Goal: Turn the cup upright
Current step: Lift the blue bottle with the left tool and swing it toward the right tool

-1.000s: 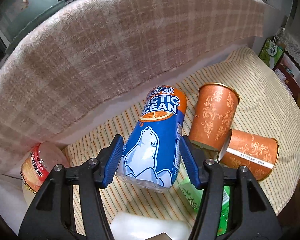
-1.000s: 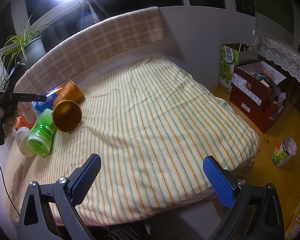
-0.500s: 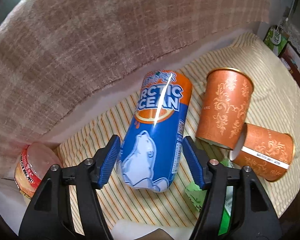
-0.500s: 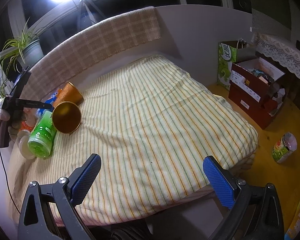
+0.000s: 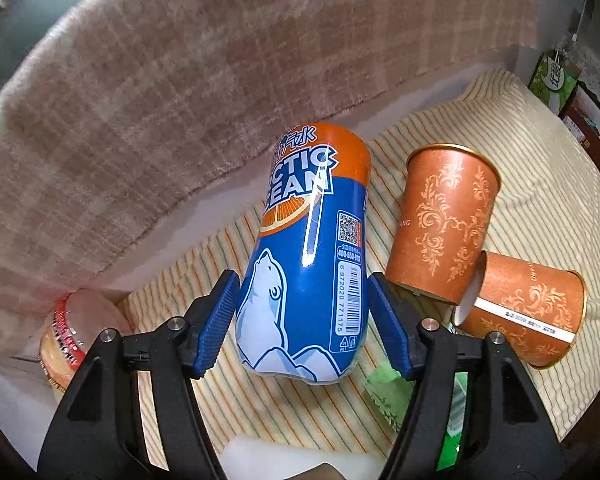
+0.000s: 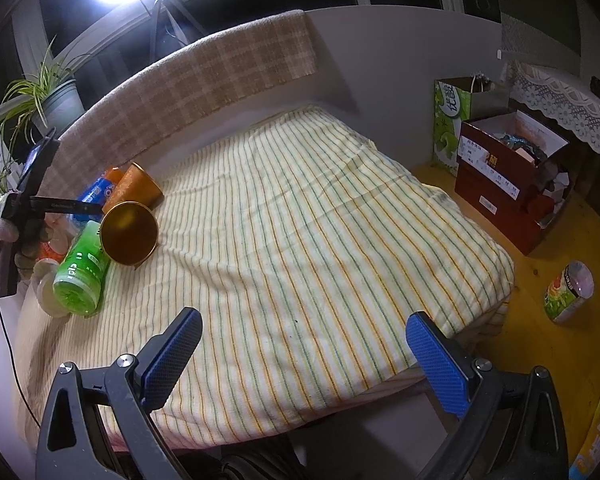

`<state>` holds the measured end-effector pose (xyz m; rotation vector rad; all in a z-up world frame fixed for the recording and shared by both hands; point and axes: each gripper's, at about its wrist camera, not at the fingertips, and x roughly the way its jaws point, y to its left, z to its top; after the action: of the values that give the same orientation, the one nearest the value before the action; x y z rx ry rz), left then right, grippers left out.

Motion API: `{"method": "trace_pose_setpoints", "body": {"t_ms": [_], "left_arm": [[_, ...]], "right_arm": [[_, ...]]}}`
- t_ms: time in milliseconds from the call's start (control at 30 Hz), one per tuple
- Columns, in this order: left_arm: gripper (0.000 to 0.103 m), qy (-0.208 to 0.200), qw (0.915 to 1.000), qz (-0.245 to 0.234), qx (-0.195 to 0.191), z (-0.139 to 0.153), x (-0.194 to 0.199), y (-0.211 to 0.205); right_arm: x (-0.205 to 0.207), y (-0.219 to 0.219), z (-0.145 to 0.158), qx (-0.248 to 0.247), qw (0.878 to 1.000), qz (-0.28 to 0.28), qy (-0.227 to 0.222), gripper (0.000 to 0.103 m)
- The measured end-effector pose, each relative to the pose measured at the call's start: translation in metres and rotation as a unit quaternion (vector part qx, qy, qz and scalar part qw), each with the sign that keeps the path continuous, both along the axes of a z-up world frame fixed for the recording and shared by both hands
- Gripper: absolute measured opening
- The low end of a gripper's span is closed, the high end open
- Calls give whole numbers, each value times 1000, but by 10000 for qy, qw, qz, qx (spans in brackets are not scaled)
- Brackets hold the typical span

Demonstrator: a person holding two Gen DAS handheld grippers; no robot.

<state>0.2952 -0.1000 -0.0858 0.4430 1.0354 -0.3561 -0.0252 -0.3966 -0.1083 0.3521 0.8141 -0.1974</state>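
While the blue-and-orange bottle [image 5: 308, 264] with the polar bear label is what sits between the left gripper [image 5: 303, 320] pads, the actual cups are off to its right on the striped bedspread [image 5: 540, 184]. One orange paper cup [image 5: 444, 224] leans with its gold rim up and away from the camera, and a second orange cup [image 5: 528, 312] lies on its side just beside it, its base tucked against the first one's lower edge. Both have a swirly embossed-looking print and a thin gold rim.

Left gripper's blue ribbed pads [image 5: 216, 320] are set either side of the bottle; the left pad looks pressed on the glossy wrap, the right one very close, but I can't tell if it's a real squeeze. A green bottle [image 6: 80, 272] lies near the cups, and a clear jar with a red band [image 5: 66, 328] sits at far left against the wall.

Right gripper [image 6: 304, 356] hangs spread wide with nothing between its pads, over the near edge of the bed.

Room stuff: a fuzzy beige plaid blanket [image 6: 204, 80] draped along the curved ledge behind the bed, a potted spider plant [image 6: 48, 96] at the window, a dark red cardboard box [image 6: 512, 184] and a green bag [image 6: 452, 120] on the yellow wood floor [image 6: 540, 344], plus a stray jar on the floor [image 6: 568, 292].
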Motion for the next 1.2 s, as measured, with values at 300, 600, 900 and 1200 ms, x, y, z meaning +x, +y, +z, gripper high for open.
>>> {"method": "trace_pose_setpoints", "body": {"t_ms": [300, 600, 900, 1200], "left_arm": [[67, -279, 9985, 171, -450, 43, -28, 24], [67, -422, 9907, 421, -1224, 83, -106, 63], [67, -235, 9774, 1050, -1822, 75, -192, 100], [67, 383, 9599, 1496, -2341, 37, -234, 110]], "right_arm": [[-1, 7, 6, 40, 9999, 93, -95, 103], [5, 29, 16, 31, 9987, 454, -248, 103], [19, 74, 24, -25, 9930, 1121, -367, 103], [22, 114, 25, -35, 9849, 1683, -402, 103]]}}
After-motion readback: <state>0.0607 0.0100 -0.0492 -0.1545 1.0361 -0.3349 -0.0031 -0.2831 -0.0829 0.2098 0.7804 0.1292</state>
